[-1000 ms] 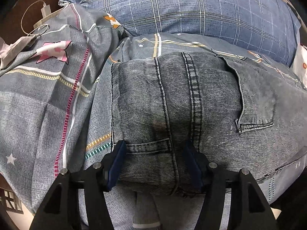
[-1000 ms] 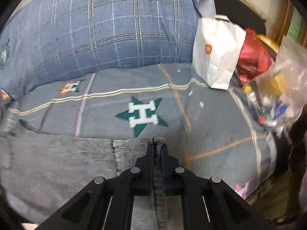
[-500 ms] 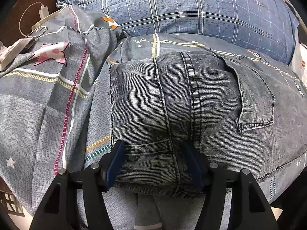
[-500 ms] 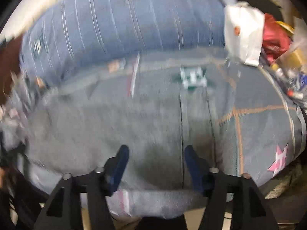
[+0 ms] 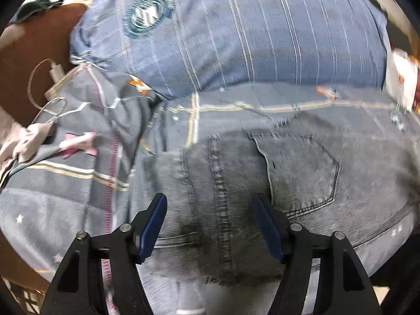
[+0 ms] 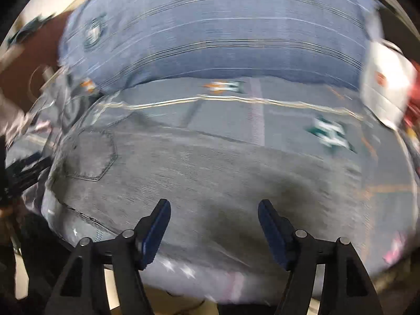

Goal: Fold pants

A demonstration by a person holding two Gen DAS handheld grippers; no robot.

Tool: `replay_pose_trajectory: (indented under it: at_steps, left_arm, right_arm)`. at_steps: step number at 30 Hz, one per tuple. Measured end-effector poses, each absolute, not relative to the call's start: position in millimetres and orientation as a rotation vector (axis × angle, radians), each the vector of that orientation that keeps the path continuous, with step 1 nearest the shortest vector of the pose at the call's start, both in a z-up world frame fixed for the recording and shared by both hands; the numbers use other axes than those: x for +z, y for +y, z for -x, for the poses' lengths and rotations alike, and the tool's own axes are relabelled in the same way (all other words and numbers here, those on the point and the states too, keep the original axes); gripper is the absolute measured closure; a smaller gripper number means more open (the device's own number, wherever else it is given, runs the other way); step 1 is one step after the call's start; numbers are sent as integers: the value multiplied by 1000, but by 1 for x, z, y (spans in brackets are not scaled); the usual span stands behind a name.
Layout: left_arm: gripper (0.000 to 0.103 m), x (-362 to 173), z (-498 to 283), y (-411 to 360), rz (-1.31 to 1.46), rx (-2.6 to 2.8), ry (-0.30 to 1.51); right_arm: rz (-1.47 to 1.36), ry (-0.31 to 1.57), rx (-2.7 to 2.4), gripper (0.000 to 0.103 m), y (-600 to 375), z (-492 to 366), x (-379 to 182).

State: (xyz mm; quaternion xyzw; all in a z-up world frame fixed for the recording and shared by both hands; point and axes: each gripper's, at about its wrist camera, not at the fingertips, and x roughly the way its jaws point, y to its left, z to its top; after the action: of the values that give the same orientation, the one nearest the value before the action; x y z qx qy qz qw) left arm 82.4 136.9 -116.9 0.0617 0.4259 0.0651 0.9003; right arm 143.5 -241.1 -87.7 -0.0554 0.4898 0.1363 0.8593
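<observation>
Grey denim pants point(image 5: 236, 197) lie flat on the bed, back pocket point(image 5: 302, 173) facing up. My left gripper point(image 5: 212, 225) is open and empty, hovering above the waistband end by the centre seam. In the right wrist view the pants point(image 6: 210, 183) stretch across the bed with the pocket point(image 6: 89, 155) at the left. My right gripper point(image 6: 214, 228) is open and empty above the leg part. Both views are motion-blurred.
A blue plaid pillow point(image 5: 249, 31) lies behind the pants. The grey patterned bedsheet point(image 5: 65, 173) is rumpled at the left, with a charger and cable point(image 5: 52, 76) beside it. A white paper bag point(image 6: 386, 84) and red clutter stand at the right bed edge.
My right gripper let go of the pants' edge, opened and pulled back. My left gripper lifted back from the waistband, still open. The pants lie flat.
</observation>
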Motion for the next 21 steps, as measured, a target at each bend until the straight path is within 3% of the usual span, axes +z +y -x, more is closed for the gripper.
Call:
replay_pose_trajectory:
  at_steps: [3,5,8,12,16,18,20,21]
  left_arm:
    - [29,-170,-92,150,-170,196,1058]
    - [18,-170,-79,175,-50,166,1028]
    - [19,-145,-80,185,47,183,1000]
    - [18,-109,-90,161,49,134,846]
    - [17,-150,-107,161,19,229,955]
    - [12,-173,-103,177,132,219,974]
    - [9,-172,-104,181,159,217,977]
    - [8,-172,-105,180,144,215,975]
  right_arm:
    - [240,1362,246,25,-241,-147,-168]
    - [307,1331,215,22,-251,-139,-157]
    - [256,1285,170,22,-265,-156,-123]
    - [152,1086,310,22,-228,-197,-60]
    - [148,1044,497,22,-157,-248,-55]
    - [207,1064,525,23,-127,-275,-73]
    - [259,1114,550,34,-98,-299,-101]
    - [296,1148,563,45,-84,-305,-113]
